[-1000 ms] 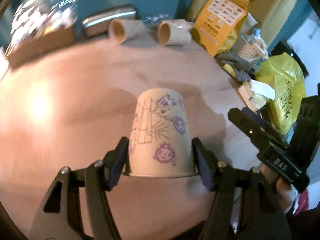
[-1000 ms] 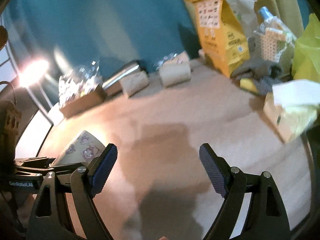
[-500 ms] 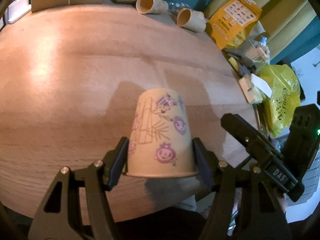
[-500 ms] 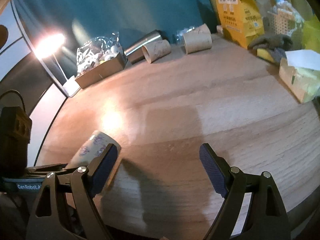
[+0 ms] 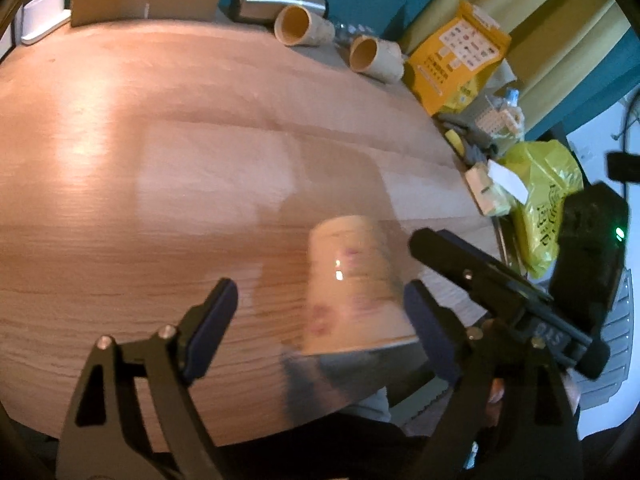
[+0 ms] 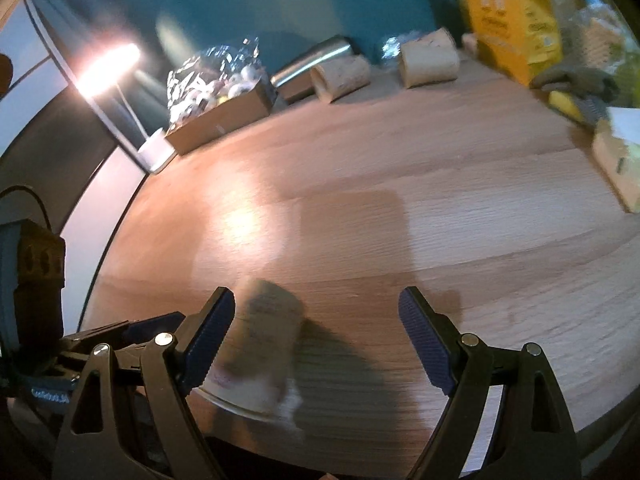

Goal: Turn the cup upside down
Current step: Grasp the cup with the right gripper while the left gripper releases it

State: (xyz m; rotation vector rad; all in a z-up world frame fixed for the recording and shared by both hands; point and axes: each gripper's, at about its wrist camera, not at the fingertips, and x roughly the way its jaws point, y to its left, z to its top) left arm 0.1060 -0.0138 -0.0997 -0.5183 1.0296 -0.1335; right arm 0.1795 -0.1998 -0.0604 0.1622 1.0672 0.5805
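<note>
A paper cup (image 5: 352, 288) with purple cartoon prints stands upside down, rim down, near the front edge of the wooden table (image 5: 200, 140). It is blurred. My left gripper (image 5: 320, 324) is open; the cup is beside its right finger, loose between the jaws. In the right wrist view the same cup (image 6: 260, 356) sits by the left finger of my right gripper (image 6: 316, 340), which is open and empty. The right gripper also shows in the left wrist view (image 5: 500, 280), to the right of the cup.
Two paper cups (image 5: 304, 26) (image 5: 374, 58) lie on their sides at the table's back, beside a metal flask (image 5: 280, 0) and a cardboard box (image 5: 144, 0). A yellow bag (image 5: 456, 52), tissue box (image 6: 616, 160) and yellow plastic bag (image 5: 548, 200) crowd the right edge.
My left gripper has opened and let go of the cup, which now stands rim down on the table. The left gripper has shifted left of the cup.
</note>
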